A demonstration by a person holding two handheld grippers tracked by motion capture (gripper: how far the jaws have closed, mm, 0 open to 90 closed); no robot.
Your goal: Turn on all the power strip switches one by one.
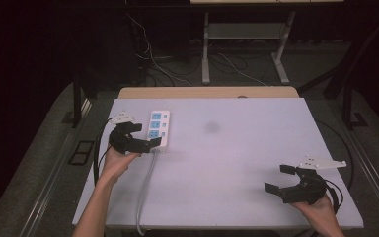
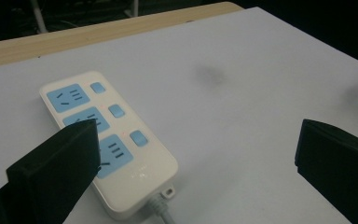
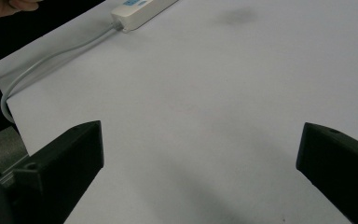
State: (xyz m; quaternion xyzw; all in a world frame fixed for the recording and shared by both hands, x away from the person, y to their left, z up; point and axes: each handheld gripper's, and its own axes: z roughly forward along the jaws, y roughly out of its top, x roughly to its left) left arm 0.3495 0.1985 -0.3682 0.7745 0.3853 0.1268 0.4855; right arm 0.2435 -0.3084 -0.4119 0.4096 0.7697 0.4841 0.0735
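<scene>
We work at a white table with a power strip near its far left corner.

The strip lies flat, its 3 blue sockets up and its grey cord running back off the near edge. Our left gripper sits just beside the strip's near left side, jaws spread wide with nothing between them. Our right gripper rests well apart at the near right, its 2 jaws also wide and holding nothing.
</scene>
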